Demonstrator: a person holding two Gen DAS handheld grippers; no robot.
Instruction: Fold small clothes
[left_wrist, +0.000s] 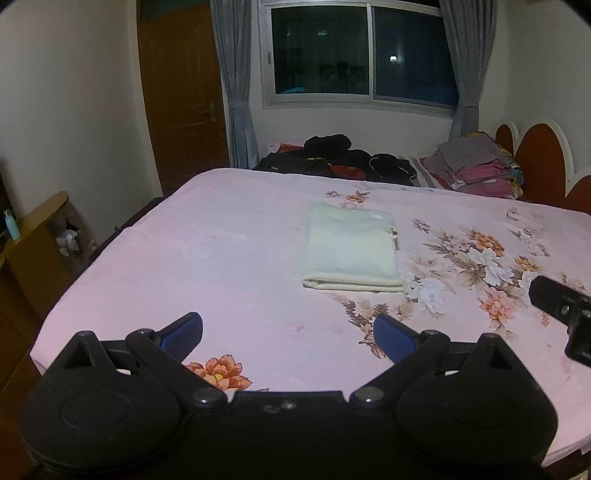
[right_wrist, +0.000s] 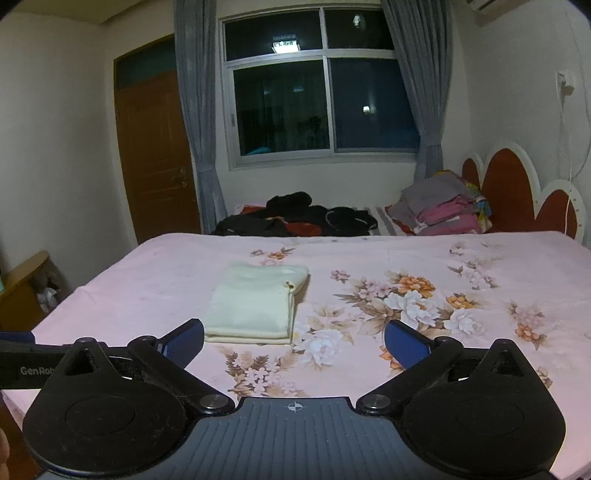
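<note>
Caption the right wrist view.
Open right hand-held gripper hovers before a folded cream garment on the floral bedsheet.

cream folded cloth (left_wrist: 351, 251), pink bedsheet (left_wrist: 221, 229) with orange-white floral print, grey curtains (left_wrist: 236, 92), brown door (left_wrist: 181, 92), blue gripper pads (left_wrist: 183, 332)

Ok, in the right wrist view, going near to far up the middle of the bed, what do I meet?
Open right tongs → folded cream cloth → pile of dark clothes → window.

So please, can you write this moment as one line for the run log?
left gripper: open, holding nothing | right gripper: open, holding nothing | cream cloth: folded, flat on bed | contact: none
</note>
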